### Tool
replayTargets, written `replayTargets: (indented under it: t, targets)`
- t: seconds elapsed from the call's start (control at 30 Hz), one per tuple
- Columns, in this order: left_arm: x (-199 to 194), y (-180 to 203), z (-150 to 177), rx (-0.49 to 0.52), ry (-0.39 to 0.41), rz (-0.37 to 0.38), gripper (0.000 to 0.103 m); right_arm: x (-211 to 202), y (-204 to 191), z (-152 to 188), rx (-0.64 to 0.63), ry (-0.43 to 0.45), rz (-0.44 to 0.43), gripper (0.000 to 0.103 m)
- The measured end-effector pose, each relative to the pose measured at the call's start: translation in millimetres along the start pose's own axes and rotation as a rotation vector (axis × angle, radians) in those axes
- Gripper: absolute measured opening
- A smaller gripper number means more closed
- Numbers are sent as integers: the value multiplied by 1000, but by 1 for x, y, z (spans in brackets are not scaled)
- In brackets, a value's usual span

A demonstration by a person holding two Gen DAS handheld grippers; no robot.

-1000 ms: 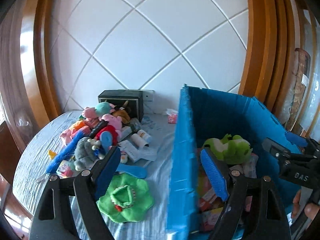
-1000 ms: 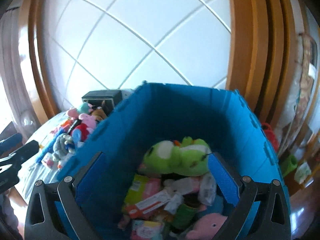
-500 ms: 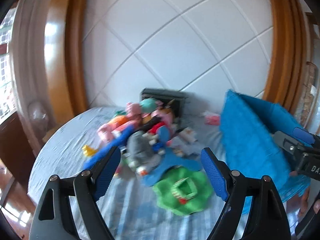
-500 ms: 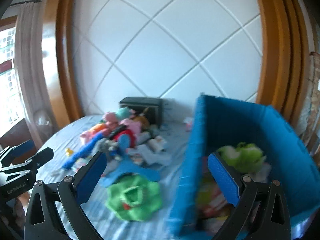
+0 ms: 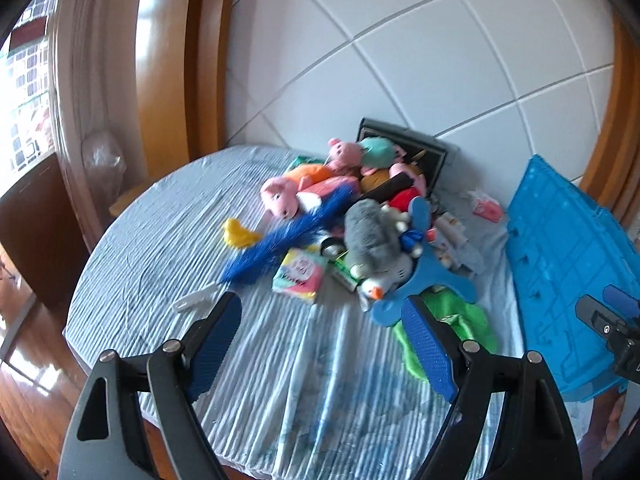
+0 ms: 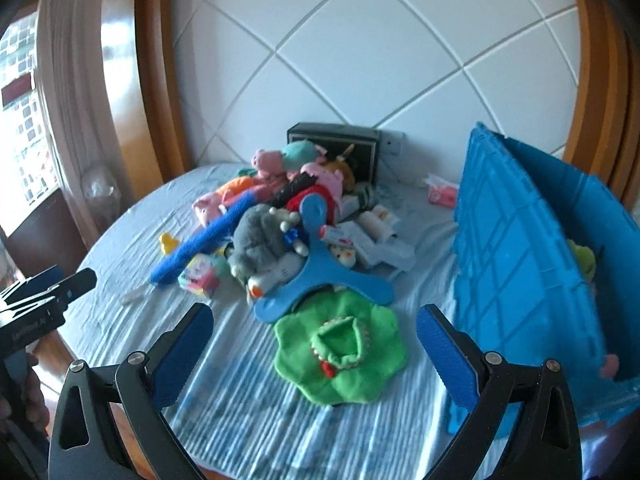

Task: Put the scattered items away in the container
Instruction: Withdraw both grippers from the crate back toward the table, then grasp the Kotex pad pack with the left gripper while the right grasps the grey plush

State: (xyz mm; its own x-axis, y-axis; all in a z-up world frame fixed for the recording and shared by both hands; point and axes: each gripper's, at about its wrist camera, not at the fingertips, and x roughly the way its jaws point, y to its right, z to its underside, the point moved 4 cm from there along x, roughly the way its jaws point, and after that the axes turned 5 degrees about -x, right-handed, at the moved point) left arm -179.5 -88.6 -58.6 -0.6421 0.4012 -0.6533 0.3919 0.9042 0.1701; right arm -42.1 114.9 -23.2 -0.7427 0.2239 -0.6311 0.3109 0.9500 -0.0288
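Note:
A heap of toys lies on the round table: a grey plush (image 5: 374,236) (image 6: 262,238), a blue boomerang (image 5: 424,280) (image 6: 320,276), a fuzzy blue stick (image 5: 288,240) (image 6: 200,242), pink pig plushes (image 5: 280,196) (image 6: 212,202) and a green flower-shaped plush (image 6: 340,354) (image 5: 452,328). The blue container (image 5: 568,272) (image 6: 524,252) stands at the right. My left gripper (image 5: 320,344) hangs open over bare cloth in front of the heap. My right gripper (image 6: 314,354) is open with the green plush between its fingers, untouched.
A black box (image 6: 334,142) stands against the tiled wall behind the heap. A yellow duck (image 5: 238,234), a white clip (image 5: 196,300) and a pink packet (image 6: 442,192) lie loose on the striped cloth (image 5: 160,248). The table edge curves at the left above the wooden floor (image 5: 24,380).
Both grippers have swung left, away from the container's inside and toward the toy heap. The container now sits at the right edge of both views. Jaws stay equally wide.

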Motion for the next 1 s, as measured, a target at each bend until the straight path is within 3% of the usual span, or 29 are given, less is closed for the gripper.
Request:
replayTargets:
  t: [0.23, 0.5, 0.67, 1.0]
  targets:
    - [40, -9, -12, 10, -53, -58, 82, 66, 0, -10, 38, -56, -120, 103]
    - [102, -22, 2, 8, -183, -130, 82, 148, -9, -11, 46, -161, -200, 103]
    - [131, -33, 3, -21, -233, -117, 82, 183, -28, -6, 1, -239, -222, 103]
    - [206, -24, -10, 120, -322, -5, 82, 208, -38, -10, 86, -270, -153, 103]
